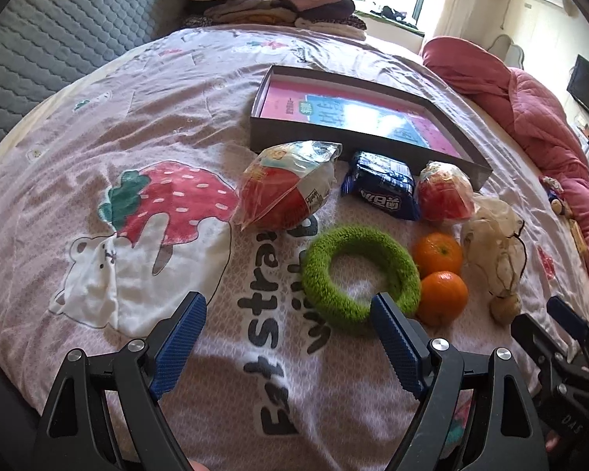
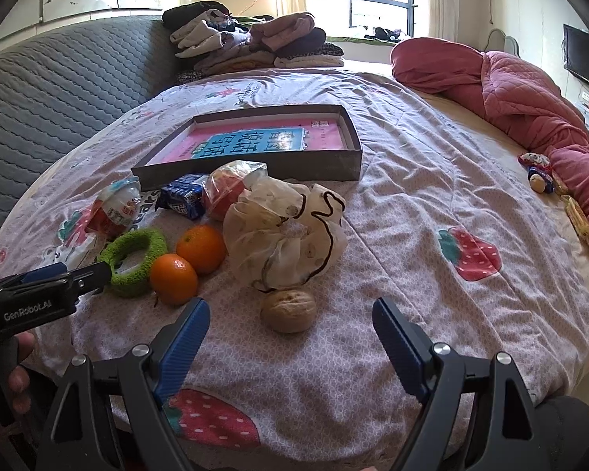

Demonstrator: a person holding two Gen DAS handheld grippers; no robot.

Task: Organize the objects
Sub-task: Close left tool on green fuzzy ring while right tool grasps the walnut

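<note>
On the bedspread lie a green fuzzy ring (image 1: 359, 274) (image 2: 135, 261), two oranges (image 1: 439, 274) (image 2: 188, 263), a cream scrunchie (image 1: 494, 243) (image 2: 286, 235), a walnut (image 2: 288, 311) (image 1: 504, 306), a blue snack pack (image 1: 383, 184) (image 2: 184, 195) and two red-and-white wrapped eggs (image 1: 286, 188) (image 2: 116, 208). Behind them sits a shallow grey box (image 1: 294, 129) (image 2: 349, 165) with a pink sheet inside. My left gripper (image 1: 288, 306) is open, its right finger at the ring's near edge. My right gripper (image 2: 290, 314) is open around the walnut's near side, holding nothing.
A pile of folded clothes (image 2: 251, 39) lies at the back by the window. A red quilt (image 2: 530, 90) is bunched along the right side, with small toys (image 2: 542, 174) beside it. A grey padded headboard (image 2: 59, 90) rises on the left. A hand (image 2: 19, 369) holds the left gripper.
</note>
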